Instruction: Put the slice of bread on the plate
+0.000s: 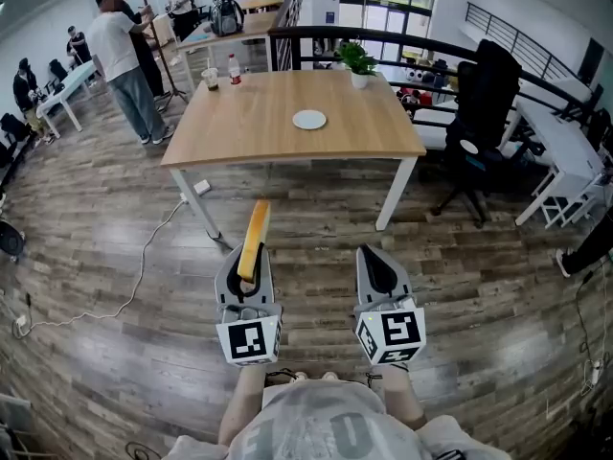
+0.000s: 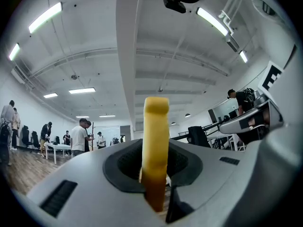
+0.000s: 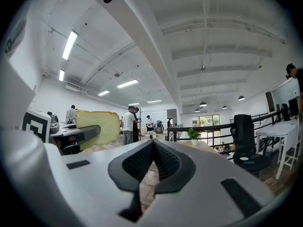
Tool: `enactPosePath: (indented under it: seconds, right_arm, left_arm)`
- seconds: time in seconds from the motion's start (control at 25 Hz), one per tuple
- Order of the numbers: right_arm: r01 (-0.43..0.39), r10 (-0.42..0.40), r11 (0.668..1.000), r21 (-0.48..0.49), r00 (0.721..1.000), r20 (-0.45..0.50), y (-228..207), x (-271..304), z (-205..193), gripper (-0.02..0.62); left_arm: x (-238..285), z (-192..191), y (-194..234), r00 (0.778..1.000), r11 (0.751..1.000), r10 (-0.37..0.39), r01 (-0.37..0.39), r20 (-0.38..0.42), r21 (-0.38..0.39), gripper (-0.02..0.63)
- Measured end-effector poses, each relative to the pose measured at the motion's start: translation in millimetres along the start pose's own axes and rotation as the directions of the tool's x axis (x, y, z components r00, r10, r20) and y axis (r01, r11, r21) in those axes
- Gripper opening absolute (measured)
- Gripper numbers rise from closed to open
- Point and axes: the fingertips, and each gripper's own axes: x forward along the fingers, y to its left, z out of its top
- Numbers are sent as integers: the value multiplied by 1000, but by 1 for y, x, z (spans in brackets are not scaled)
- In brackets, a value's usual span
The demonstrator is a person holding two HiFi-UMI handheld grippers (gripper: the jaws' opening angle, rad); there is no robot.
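Note:
My left gripper [image 1: 248, 278] is shut on the slice of bread [image 1: 254, 239], which stands on edge between the jaws and sticks out forward. In the left gripper view the bread [image 2: 155, 145] rises yellow and narrow from the jaws, brown at its crust. My right gripper [image 1: 378, 274] is beside it, shut, with nothing between its jaws [image 3: 150, 171]. From the right gripper view the bread [image 3: 98, 127] shows at the left, flat side on. The white plate [image 1: 309, 119] lies on a wooden table [image 1: 249, 127] well ahead of both grippers.
A potted plant [image 1: 357, 62], a cup [image 1: 211, 78] and a bottle [image 1: 235, 69] stand at the table's far side. A black office chair [image 1: 476, 127] is to its right, a railing [image 1: 402, 41] behind. People [image 1: 124, 56] stand at the back left. A cable [image 1: 144, 257] crosses the wood floor.

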Motion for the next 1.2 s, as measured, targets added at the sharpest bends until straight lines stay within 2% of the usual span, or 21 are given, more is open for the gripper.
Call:
enactPosePath:
  seconds: [0.52,0.72,1.2]
  right_arm:
    - [-25,24,999,-21,999,-48,-35,-8,-24,17]
    - [-15,16,1000,19,998,-57,-48,2,-37,17]
    - [4,-4,1000,0,1000,-23,-72,122,-34,17]
  left_arm:
    - [14,-9,-26,999,1000,29,-29,-21,12,94]
    - [24,-22,-26,999,999,39,-39,-33,2,94]
    - [132,-45,9,1000,1000,-4,5,21,-25,94]
